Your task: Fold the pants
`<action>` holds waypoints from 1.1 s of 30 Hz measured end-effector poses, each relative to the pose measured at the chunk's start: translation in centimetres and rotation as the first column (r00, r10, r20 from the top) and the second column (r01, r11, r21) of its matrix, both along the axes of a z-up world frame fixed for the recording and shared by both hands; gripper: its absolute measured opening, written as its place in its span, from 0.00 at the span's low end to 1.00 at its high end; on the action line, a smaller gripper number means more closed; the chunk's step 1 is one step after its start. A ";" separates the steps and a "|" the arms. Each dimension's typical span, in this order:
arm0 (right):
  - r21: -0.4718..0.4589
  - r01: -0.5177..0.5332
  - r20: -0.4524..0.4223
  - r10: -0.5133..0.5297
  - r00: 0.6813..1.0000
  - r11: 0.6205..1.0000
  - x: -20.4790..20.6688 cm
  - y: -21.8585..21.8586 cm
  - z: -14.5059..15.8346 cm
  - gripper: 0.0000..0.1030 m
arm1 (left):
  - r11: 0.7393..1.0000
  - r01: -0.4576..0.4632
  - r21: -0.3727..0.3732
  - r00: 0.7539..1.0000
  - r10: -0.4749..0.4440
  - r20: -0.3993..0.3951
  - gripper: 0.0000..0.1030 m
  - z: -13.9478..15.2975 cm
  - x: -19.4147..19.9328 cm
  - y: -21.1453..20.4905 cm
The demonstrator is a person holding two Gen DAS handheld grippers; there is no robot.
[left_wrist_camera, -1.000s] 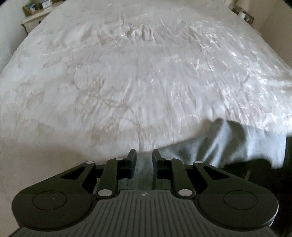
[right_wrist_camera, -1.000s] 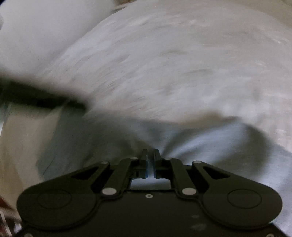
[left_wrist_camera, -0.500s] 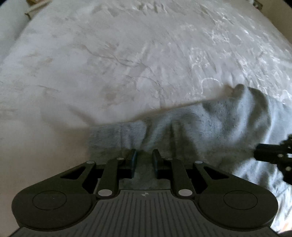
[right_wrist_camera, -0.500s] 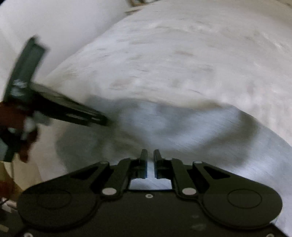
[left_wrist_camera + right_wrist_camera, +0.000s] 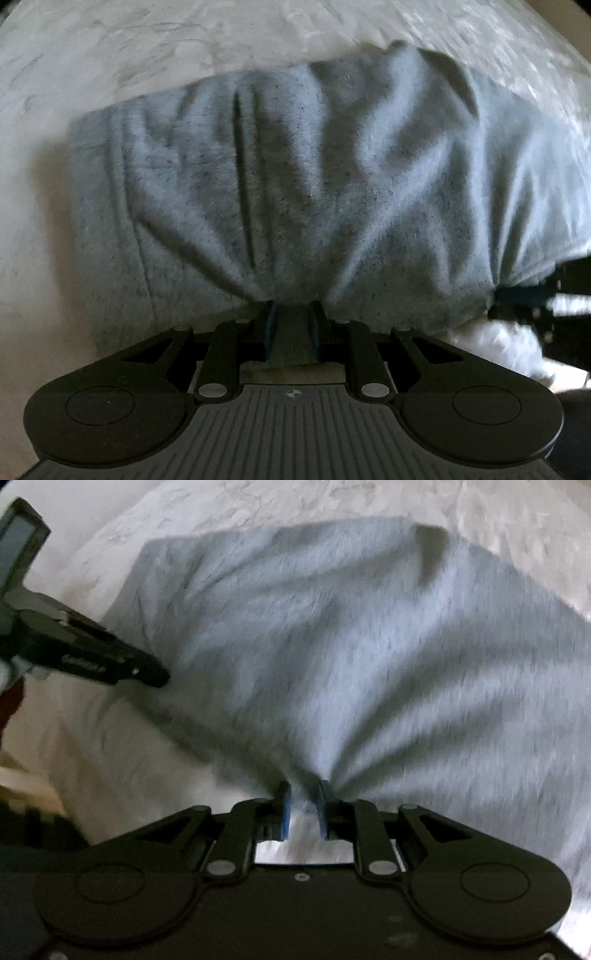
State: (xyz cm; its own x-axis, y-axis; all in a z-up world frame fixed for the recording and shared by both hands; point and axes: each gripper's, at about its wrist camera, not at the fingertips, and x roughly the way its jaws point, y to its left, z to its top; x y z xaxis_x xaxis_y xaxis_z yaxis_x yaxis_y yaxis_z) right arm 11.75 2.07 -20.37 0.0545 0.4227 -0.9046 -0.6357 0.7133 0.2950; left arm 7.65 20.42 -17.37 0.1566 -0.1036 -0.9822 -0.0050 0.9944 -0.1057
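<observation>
Blurred pants point(image 5: 314, 177), seemingly tool-pinched point(image 5: 291, 314)

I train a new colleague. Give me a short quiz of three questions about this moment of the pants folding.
1. True or false: the left gripper pinches the grey pants.
2. What holds the fabric at the right gripper: A) open jaws, B) jaws shut on a gathered bunch, C) nothing?
3. Fill in: the pants lie on a white ____.

Key: 1 true; 2 B; 3 bedspread.
</observation>
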 end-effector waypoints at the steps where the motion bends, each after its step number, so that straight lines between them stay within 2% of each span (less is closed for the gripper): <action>1: 0.004 0.006 -0.012 -0.006 1.000 1.000 -0.1 -0.3 0.1 0.17 | 1.000 -0.017 0.007 1.000 0.017 0.010 0.18 0.8 0.3 -0.1; 3: 0.024 0.024 -0.016 -0.023 1.000 0.999 0.1 -1.0 0.6 0.16 | 1.000 -0.021 0.019 0.997 0.020 0.076 0.18 2.3 0.8 -0.5; 5: 0.056 0.031 0.025 -0.032 0.999 0.998 0.6 -2.0 1.7 0.16 | 1.000 -0.026 0.012 0.988 0.024 0.150 0.18 3.8 1.6 -1.5; 8: 0.120 0.076 0.104 -0.089 0.991 0.990 2.7 -4.0 3.6 0.17 | 0.996 -0.062 -0.067 0.977 0.075 0.202 0.19 4.6 2.9 -3.4; 12: 0.153 0.136 0.188 -0.164 0.968 0.979 7.6 -6.3 4.6 0.23 | 0.994 -0.042 -0.104 0.985 0.058 0.163 0.19 2.7 2.7 -7.2; 16: 0.136 0.103 0.275 -0.137 0.952 0.985 12.7 -7.7 4.2 0.28 | 0.997 -0.046 -0.068 0.998 0.048 0.027 0.18 -0.7 1.7 -8.8; 20: 0.098 0.017 0.320 -0.048 0.946 0.995 17.2 -9.4 3.5 0.30 | 0.975 -0.200 -0.100 0.979 0.202 0.006 0.18 -1.1 1.1 -7.5; 22: 0.088 -0.033 0.309 0.004 0.951 0.996 19.3 -9.5 2.4 0.31 | 0.962 -0.255 -0.097 0.967 0.255 -0.008 0.18 -1.0 1.2 -7.1; 28: 0.094 -0.171 0.190 0.151 0.970 0.981 22.6 -10.2 0.1 0.34 | 0.966 -0.255 -0.027 0.967 0.255 -0.025 0.18 -1.6 2.7 -8.5; 30: 0.129 -0.200 0.147 0.180 0.973 0.971 22.7 -10.6 0.2 0.30 | 0.964 -0.264 -0.024 0.964 0.263 -0.039 0.18 -1.9 3.8 -9.0; 31: 0.141 -0.216 0.159 0.193 0.968 0.966 22.2 -10.7 0.5 0.23 | 0.964 -0.265 -0.025 0.964 0.264 -0.046 0.18 -2.1 4.3 -9.1; 32: 0.149 -0.233 0.178 0.206 0.962 0.961 21.7 -10.8 0.8 0.04 | 0.964 -0.263 -0.027 0.964 0.262 -0.053 0.18 -2.2 5.0 -9.1; 33: 0.153 -0.249 0.197 0.217 0.956 0.957 21.1 -10.8 0.9 0.04 | 0.965 -0.262 -0.029 0.964 0.260 -0.060 0.18 -2.4 5.6 -9.0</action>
State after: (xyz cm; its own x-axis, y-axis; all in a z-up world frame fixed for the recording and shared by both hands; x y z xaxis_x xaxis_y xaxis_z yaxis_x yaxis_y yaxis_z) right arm 32.82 -8.71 -19.49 0.0872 0.5923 -0.8010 -0.8308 0.4869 0.2696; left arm 13.24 11.41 -19.75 0.1290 -0.1018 -0.9864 -0.2708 0.9533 -0.1337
